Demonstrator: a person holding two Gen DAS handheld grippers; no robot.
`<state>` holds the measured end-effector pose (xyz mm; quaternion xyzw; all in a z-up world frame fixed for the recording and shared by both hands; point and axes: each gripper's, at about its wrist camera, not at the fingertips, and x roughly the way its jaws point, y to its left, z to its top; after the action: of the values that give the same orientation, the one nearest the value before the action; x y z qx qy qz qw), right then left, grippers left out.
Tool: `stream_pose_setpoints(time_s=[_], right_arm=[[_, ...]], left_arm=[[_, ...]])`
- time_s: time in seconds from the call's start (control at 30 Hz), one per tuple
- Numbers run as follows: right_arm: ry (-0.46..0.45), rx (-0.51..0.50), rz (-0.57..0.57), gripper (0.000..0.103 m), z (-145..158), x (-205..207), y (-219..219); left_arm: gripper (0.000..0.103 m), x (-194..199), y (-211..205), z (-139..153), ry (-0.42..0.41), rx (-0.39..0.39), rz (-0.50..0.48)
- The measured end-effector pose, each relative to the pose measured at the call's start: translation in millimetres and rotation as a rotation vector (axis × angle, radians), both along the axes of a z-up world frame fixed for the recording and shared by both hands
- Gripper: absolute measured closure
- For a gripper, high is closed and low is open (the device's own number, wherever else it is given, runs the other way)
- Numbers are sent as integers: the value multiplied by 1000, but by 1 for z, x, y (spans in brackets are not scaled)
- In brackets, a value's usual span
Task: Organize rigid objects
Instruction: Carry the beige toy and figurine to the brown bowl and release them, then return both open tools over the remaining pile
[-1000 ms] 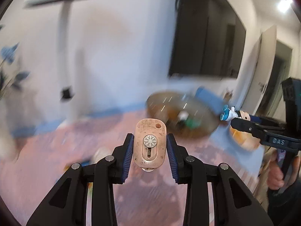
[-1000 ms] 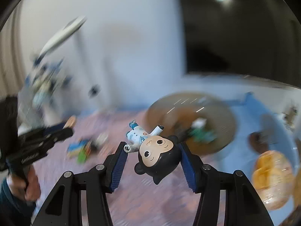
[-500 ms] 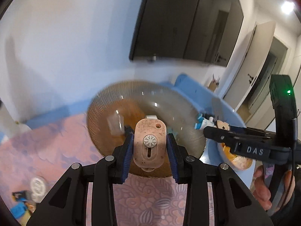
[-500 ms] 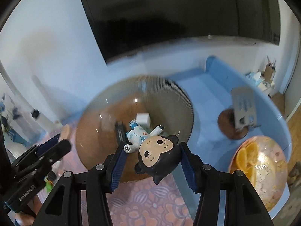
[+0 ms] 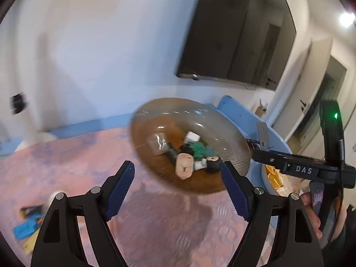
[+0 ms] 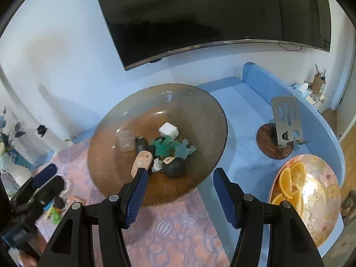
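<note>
Brown glass makes up the big bowl (image 6: pixel 200 111) in the middle of both views. It sits on the pink cloth (image 6: pixel 178 229) on the blue tabletop (image 6: pixel 240 120). Inside lie a tan tag (image 6: pixel 142 161), a black-headed toy (image 6: pixel 174 166), a green toy (image 6: pixel 164 146), a white cube (image 6: pixel 168 130) and a clear cup (image 6: pixel 126 140).

Low in its view, the left hand-held gripper (image 5: pixel 178 189) has just been opening; its blue pads stand wide with nothing between them. The right hand-held gripper (image 6: pixel 180 197) has just opened too and holds nothing. At lower right, a plate (image 6: pixel 320 202) carries orange slices (image 6: pixel 291 182).
</note>
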<state>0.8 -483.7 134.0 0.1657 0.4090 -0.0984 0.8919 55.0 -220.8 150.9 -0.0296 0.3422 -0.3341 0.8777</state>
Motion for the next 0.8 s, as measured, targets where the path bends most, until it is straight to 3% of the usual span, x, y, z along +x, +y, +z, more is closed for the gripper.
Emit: stream_pose_setpoints(time_s=[0.13,0.3,0.4,0.43,0.6,0.8], right_arm=[[-45,26,71,44,16,-15,26],[-118,-32,223,44,46,-29,99],[-149,-35,312,43,50,-35,140],[-150,-36,332,42,46,-36,153],[-85,0,407,42,-6,-30,200],[-15,30,436,42,-76,-18,223]], left_arm=[[24,-18,55,15,-11,-49,81],[24,-50,126,38,-71,-79,205],[10,-67,167,40,-85,-96,265],[5,-74,180,36,-93,-88,300],[5,-83,218,-11,-64,32,440],[6,-75,238,-81,73,72,422]])
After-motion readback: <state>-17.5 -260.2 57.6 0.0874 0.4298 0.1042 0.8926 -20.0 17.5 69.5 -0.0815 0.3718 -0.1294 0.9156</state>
